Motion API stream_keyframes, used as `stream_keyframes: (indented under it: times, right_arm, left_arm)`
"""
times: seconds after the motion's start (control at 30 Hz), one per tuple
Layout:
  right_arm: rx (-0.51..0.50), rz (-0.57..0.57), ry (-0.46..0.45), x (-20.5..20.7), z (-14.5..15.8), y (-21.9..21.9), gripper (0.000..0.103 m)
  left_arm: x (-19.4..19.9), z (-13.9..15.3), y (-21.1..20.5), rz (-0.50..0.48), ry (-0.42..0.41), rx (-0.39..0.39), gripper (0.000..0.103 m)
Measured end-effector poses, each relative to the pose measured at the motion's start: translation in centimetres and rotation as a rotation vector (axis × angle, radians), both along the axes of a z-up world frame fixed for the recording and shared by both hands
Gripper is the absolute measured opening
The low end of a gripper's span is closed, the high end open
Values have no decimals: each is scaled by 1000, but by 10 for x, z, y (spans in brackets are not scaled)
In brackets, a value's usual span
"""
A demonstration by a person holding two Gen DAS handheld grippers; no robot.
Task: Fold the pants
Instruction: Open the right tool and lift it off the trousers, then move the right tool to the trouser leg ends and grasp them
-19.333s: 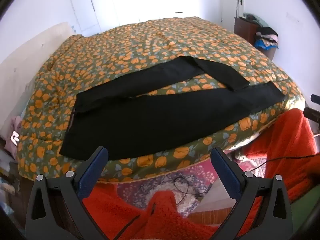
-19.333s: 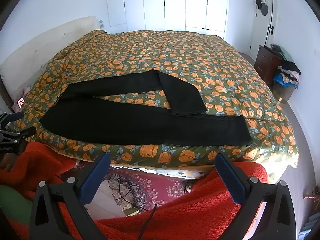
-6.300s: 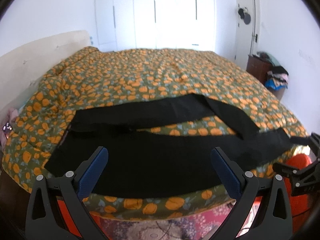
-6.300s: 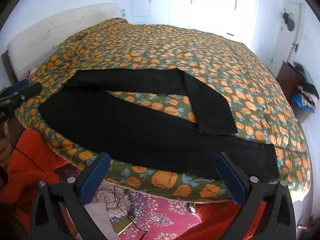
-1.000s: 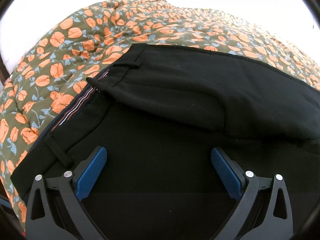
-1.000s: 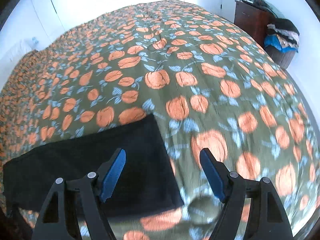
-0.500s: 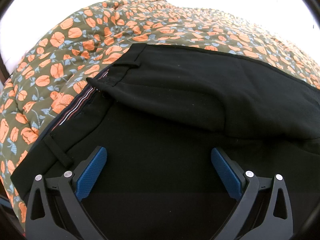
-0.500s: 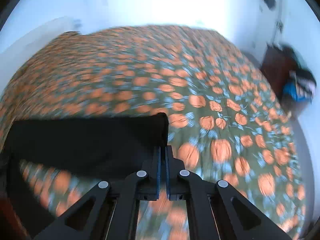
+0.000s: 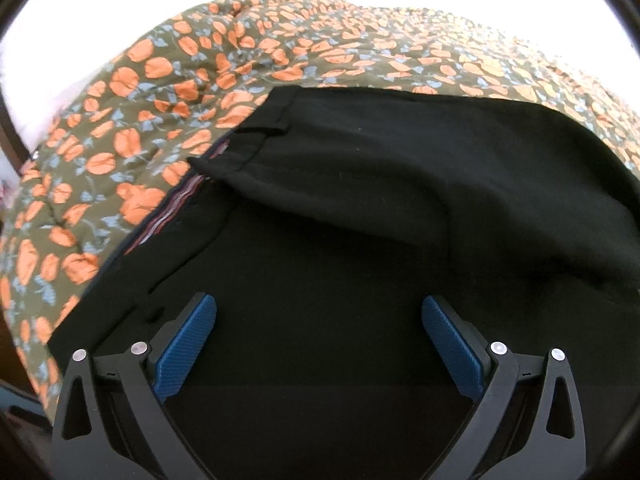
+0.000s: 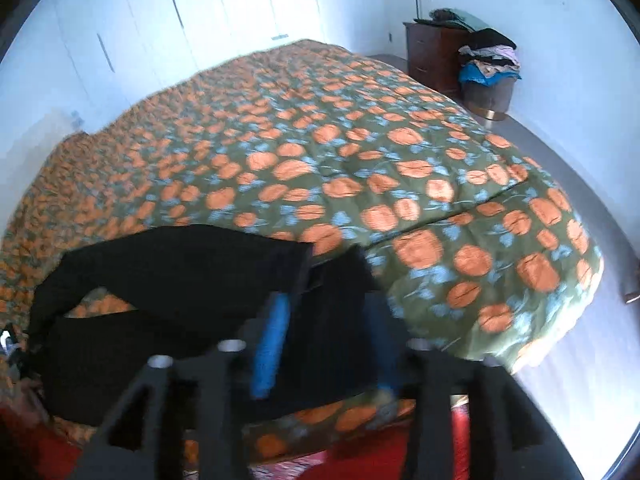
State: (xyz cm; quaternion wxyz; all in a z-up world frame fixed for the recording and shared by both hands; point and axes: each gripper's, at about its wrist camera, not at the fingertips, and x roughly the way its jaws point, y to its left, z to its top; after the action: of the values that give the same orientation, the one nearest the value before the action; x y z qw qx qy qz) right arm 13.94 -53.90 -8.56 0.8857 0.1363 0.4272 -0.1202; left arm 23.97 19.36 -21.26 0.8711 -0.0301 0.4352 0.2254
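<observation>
Black pants lie on a green bedspread with orange fruit print. In the left wrist view I see the waistband end, with a striped inner band at the left edge. My left gripper is open and empty, low over the pants near the waist. In the right wrist view the pants lie along the near edge of the bed. My right gripper is blurred; its blue pads stand apart with the black leg end between them, and I cannot tell if they still pinch it.
The bedspread covers the whole bed. A dark wooden dresser and a basket piled with clothes stand at the far right wall. White wardrobe doors are behind the bed. Grey floor runs along the right.
My right gripper, shut on the leg end half a second ago, has swung back toward the near bed edge and its pads have parted. My left gripper has barely moved.
</observation>
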Motion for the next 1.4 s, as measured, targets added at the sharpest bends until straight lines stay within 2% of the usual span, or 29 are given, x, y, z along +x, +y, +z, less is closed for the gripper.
stream_keyframes:
  times: [0.13,0.27,0.37,0.5,0.6,0.67,0.77,1.03,1.23,1.4]
  right_arm:
    - [28,86,-25,1,-7,41,58]
    - [9,204,24,11,-21,89,60]
    - [-8,278,22,22,-28,120,61]
    - [0,318,16,29,-38,142,61]
    - [-10,349,29,32,-44,155,61]
    - [-28,369,32,32,-44,162,62]
    - [-46,386,38,32,-45,170,62]
    - [-18,388,54,30,-49,177,62]
    - [5,383,51,28,-52,176,62]
    - [41,365,39,25,-52,167,62]
  left_arm:
    - [-24,12,-21,-72,-62,-7,103]
    - [-28,11,-36,-170,-60,-21,103]
    - [-25,8,-41,-203,-51,4,103]
    - [-22,9,-31,-176,-60,-60,102]
    - [-26,18,-24,-145,-115,-102,102]
    - [-29,27,-24,-138,-167,-110,102]
    - [-30,34,-26,-148,-200,-100,102]
    - [-23,22,-34,-173,-153,-42,102]
    - [-16,2,-30,-144,-84,-52,102]
    - [-16,-4,-31,-131,-69,-57,103]
